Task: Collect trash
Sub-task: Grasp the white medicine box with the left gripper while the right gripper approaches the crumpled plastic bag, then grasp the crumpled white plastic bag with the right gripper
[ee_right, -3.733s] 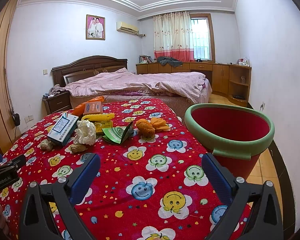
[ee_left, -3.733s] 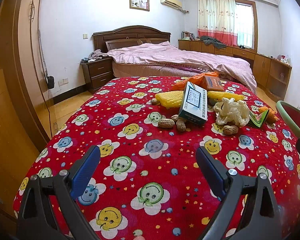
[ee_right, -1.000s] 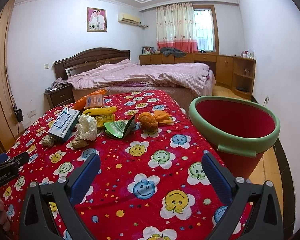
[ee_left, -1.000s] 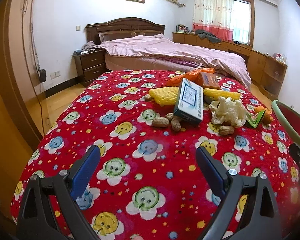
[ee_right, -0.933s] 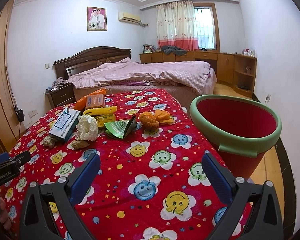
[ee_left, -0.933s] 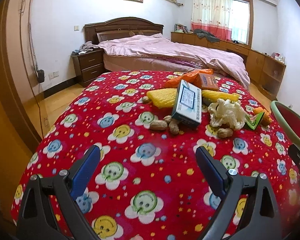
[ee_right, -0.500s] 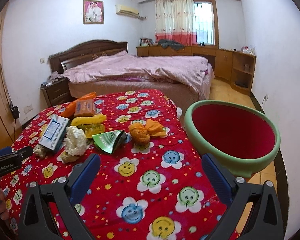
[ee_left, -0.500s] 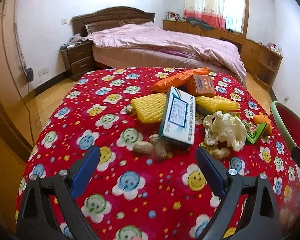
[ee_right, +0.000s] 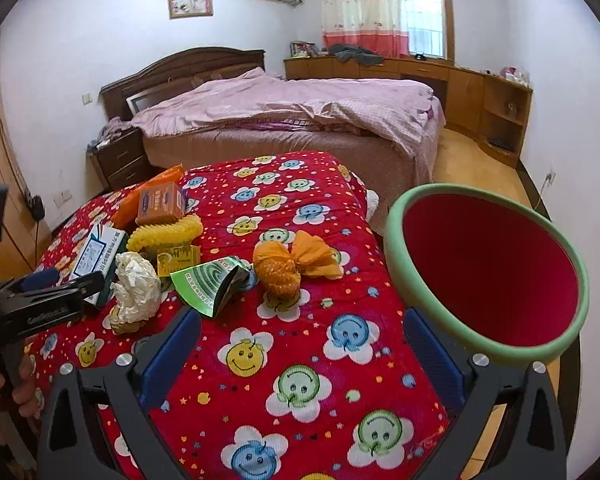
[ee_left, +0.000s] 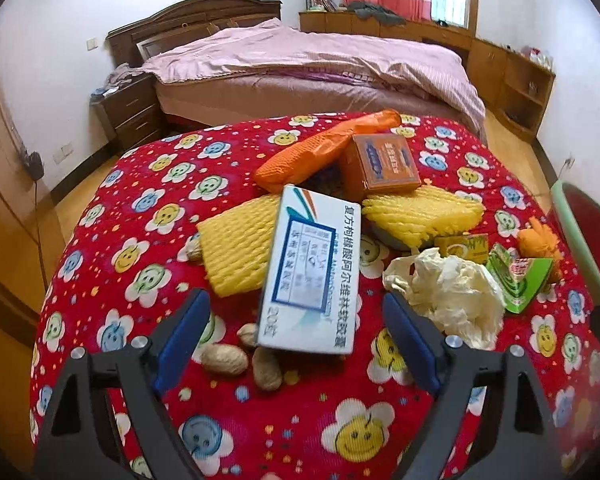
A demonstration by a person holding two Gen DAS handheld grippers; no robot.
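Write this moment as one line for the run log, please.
phase: approach | left tool: jaws closing, nothing gripped, white box just ahead | right tool: open, empty | bin: beside table, looks empty

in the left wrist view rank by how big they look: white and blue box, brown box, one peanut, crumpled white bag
1. white and blue box, though it lies nearest the camera
2. crumpled white bag
3. brown box, farther off, so unsure
4. peanut
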